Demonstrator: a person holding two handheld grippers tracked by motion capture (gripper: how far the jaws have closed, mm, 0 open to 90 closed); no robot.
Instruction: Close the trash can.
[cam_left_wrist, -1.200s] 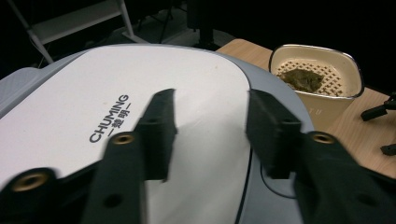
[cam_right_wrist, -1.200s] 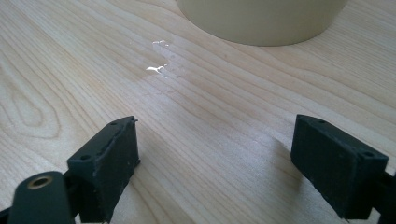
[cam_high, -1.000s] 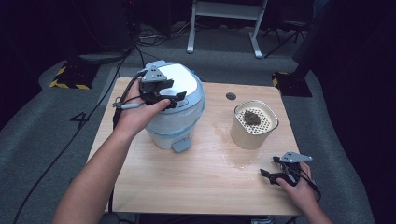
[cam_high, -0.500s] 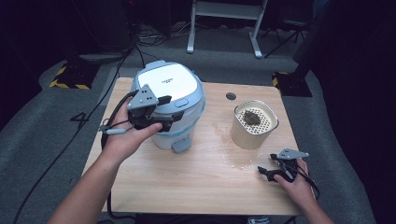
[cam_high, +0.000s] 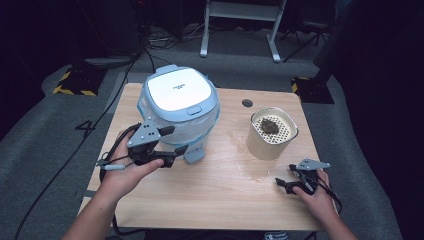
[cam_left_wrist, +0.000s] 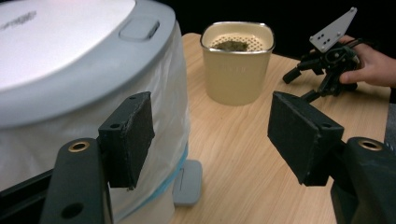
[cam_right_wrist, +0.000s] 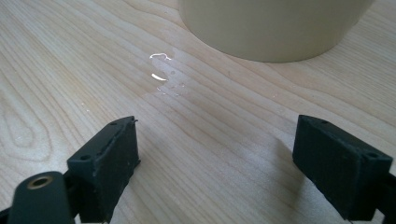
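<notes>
High view: we hold the left gripper (cam_high: 167, 150) spread and empty beside the lidded blue-and-white bin (cam_high: 178, 107) at the table's (cam_high: 225, 200) far left, its jaws having just been opening. Our right gripper (cam_high: 292, 182) rests spread near the beige strainer pot (cam_high: 271, 132). Closing on the thin white liner (cam_left_wrist: 159, 88) could tear it or tip the bin.
</notes>
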